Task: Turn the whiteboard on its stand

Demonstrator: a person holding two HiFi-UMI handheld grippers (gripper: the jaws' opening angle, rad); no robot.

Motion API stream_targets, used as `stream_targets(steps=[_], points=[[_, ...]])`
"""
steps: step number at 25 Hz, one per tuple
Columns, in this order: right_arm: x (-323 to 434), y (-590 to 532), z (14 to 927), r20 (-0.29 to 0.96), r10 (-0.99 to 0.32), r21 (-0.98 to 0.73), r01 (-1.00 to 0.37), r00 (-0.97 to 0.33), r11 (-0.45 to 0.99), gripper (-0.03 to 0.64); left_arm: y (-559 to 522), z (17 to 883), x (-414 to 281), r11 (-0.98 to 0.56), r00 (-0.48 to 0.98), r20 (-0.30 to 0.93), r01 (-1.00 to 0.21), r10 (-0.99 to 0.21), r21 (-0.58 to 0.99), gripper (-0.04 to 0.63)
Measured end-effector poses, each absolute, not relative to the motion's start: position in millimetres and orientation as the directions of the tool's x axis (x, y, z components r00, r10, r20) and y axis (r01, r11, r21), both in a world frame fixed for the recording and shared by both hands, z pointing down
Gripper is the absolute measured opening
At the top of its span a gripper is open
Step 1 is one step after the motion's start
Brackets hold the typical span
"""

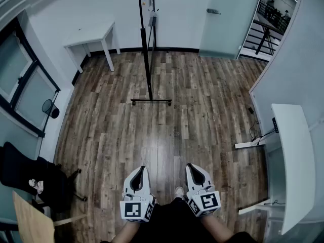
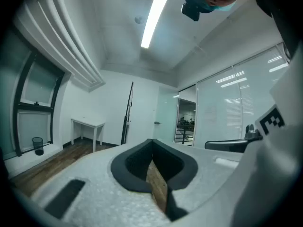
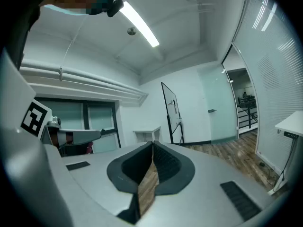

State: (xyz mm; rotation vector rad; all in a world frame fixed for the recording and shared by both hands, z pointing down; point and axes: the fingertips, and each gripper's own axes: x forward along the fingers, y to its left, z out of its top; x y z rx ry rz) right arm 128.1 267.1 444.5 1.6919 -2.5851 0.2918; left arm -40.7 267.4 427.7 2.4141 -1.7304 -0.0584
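The whiteboard (image 1: 146, 29) stands edge-on in its black stand across the room, its base bar (image 1: 151, 101) resting on the wood floor. Both grippers are held low and close to my body, far from the board. My left gripper (image 1: 138, 169) is shut with nothing between its jaws, and my right gripper (image 1: 193, 166) beside it is shut and empty too. The left gripper view has the closed jaws (image 2: 152, 141) in front and the whiteboard (image 2: 128, 112) thin and dark against the far wall. Past the closed jaws (image 3: 152, 144) in the right gripper view, the whiteboard (image 3: 171, 110) shows part of its face.
A white table (image 1: 93, 34) stands at the far left wall. A glass door (image 1: 223, 14) and an open doorway to stairs (image 1: 263, 32) are at the back right. A long white desk (image 1: 293, 156) lines the right side. A black chair (image 1: 28, 178) and a small bin (image 1: 50, 108) are at the left.
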Motion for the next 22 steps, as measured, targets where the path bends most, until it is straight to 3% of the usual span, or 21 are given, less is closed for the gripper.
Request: stream_targets(steps=[22], points=[[81.7, 281.4, 435.9, 0.110, -0.914, -0.138, -0.917, -0.391, 0.375, 0.014, 283.9, 438.2, -85.2, -0.331, 0.347, 0.074, -0.928, -0.935, 0.172, 0.015]])
